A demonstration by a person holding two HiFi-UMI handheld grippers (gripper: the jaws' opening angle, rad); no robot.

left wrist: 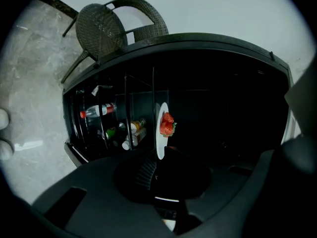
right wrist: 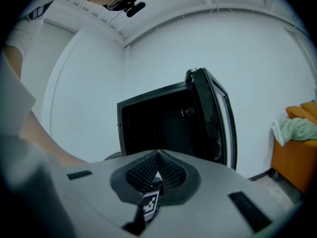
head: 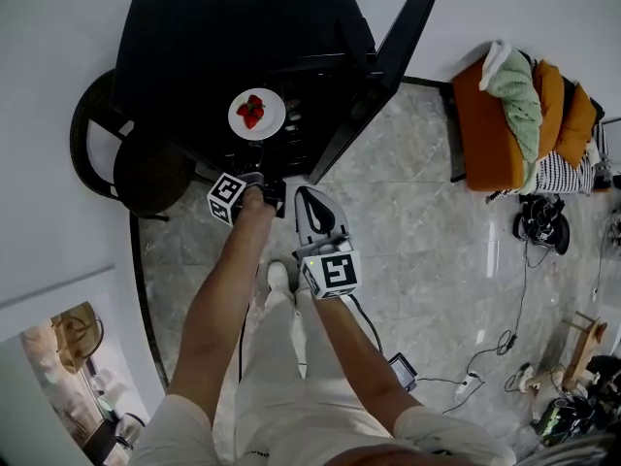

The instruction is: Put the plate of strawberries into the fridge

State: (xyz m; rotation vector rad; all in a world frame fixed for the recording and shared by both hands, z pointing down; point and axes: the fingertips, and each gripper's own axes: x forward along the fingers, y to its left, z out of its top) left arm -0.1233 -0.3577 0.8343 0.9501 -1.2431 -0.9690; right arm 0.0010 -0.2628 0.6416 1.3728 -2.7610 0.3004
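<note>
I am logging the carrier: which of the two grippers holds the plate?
The left gripper: its jaws clamp the rim of the plate with strawberries. The right gripper is shut on nothing.

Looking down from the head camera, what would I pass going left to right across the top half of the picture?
Dark wicker chair → plate of strawberries → open fridge door → orange armchair.

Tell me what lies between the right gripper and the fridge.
Nothing. In the right gripper view, the stretch from the right gripper to the open fridge is bare.
</note>
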